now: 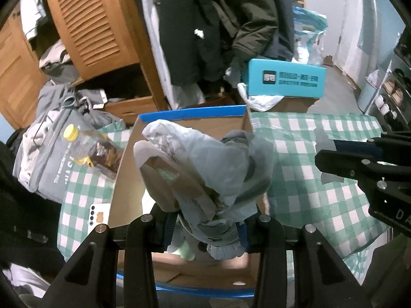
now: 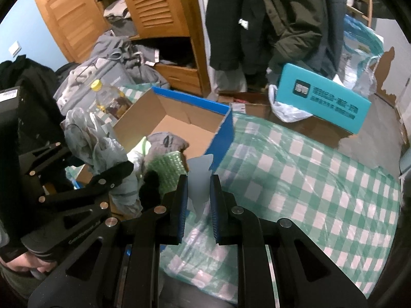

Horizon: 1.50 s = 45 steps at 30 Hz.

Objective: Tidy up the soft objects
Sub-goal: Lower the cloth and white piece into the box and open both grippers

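1. Your left gripper [image 1: 208, 220] clamps a crumpled plastic bag [image 1: 205, 164] over the cardboard box [image 1: 123, 169]; light, limp and slippery, so grip its bunched neck.
2. Your right gripper [image 2: 197, 200] sits near the box's blue corner, fingers slightly apart with a pale translucent scrap between them; contact unclear.
3. Beyond, soft clothes [image 2: 167, 141] already lie inside, on the checked cloth [image 2: 308, 179].

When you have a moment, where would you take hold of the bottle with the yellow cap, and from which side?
Probably by the neck, just under the yellow cap. The bottle lies tilted against the outer left wall of the cardboard box, cap end raised and pointing away from the box. Come from above on the far-left side: the box wall blocks its right, and grey clothing crowds its body.
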Each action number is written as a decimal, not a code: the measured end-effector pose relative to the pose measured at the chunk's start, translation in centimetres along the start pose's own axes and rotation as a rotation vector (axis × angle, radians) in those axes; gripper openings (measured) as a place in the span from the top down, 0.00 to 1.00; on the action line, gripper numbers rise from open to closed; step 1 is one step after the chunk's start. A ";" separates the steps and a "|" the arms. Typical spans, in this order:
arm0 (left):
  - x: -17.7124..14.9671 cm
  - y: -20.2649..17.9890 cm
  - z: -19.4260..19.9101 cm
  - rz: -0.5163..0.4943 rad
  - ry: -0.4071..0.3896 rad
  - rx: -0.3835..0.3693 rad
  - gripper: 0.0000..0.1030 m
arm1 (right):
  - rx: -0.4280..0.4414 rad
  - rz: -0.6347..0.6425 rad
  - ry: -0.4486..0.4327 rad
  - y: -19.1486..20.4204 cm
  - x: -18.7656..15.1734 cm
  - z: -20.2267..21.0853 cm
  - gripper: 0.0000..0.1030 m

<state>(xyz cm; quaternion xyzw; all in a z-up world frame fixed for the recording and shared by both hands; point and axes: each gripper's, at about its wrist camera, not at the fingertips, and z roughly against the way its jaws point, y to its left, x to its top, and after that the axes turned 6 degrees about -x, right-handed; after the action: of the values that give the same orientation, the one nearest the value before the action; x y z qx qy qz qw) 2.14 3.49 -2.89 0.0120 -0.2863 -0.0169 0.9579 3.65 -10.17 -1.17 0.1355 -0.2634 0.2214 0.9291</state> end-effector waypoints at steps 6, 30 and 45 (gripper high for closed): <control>-0.8 2.6 -1.0 0.043 0.029 0.011 0.60 | 0.016 0.024 0.024 2.0 0.9 -1.7 0.86; -2.3 5.7 -3.9 0.097 0.119 0.036 0.30 | 0.080 0.036 0.130 5.9 2.1 -7.2 0.70; -1.3 4.8 0.0 0.077 0.057 0.025 0.15 | 0.043 -0.018 0.041 4.0 2.3 -3.1 0.41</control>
<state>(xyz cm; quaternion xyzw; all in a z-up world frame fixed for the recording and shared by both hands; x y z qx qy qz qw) 1.16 8.36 -3.48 0.0133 -0.2593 0.0240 0.9654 4.80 -4.84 -1.94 0.1533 -0.2382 0.2213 0.9332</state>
